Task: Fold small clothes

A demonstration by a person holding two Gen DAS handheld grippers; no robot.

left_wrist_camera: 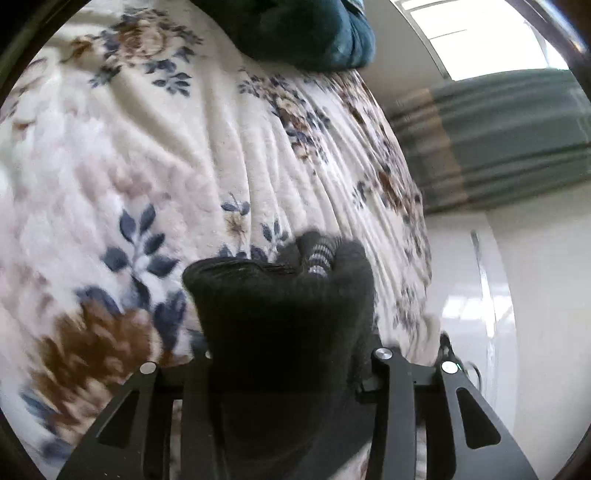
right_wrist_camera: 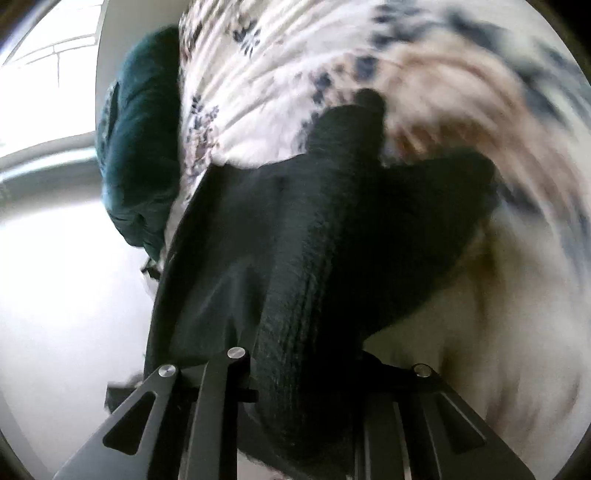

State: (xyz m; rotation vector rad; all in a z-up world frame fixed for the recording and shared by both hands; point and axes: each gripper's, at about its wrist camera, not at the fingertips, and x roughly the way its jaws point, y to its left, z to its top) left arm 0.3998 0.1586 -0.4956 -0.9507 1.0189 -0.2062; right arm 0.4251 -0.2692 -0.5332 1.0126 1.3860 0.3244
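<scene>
Bed covering: a plush white fleece blanket (left_wrist_camera: 177, 155) printed with navy leaves and brown-and-tan flowers, creased in long ridges, filling most of both wrist views. Blurred in the right wrist view (right_wrist_camera: 295, 55).

Cushion or bundle: a dark teal velvety mass (left_wrist_camera: 314, 33) lying on the far part of the blanket, at the top of the left wrist view and at the left of the right wrist view (right_wrist_camera: 140, 147).

Curtain: grey-green pleated fabric with a tan band (left_wrist_camera: 498, 140), seen past the blanket's edge, under a bright window (left_wrist_camera: 472, 37).

Task garment: a small dark grey-black ribbed knit piece (left_wrist_camera: 280, 321), held up just over the blanket near its front edge. A short striped grey-and-white part shows at its upper edge in the left wrist view. In the right wrist view the same knit (right_wrist_camera: 332, 229) rises from the claw and spreads across the middle of the frame.

Left claw (left_wrist_camera: 291, 354): black, two-fingered, closed on the dark knit; the fabric bunches between the fingers and covers their tips.

Right claw (right_wrist_camera: 306, 354): black, two-fingered, drawn nearly together and clamped on a thick fold of the same knit; fingertips hidden by the cloth.
</scene>
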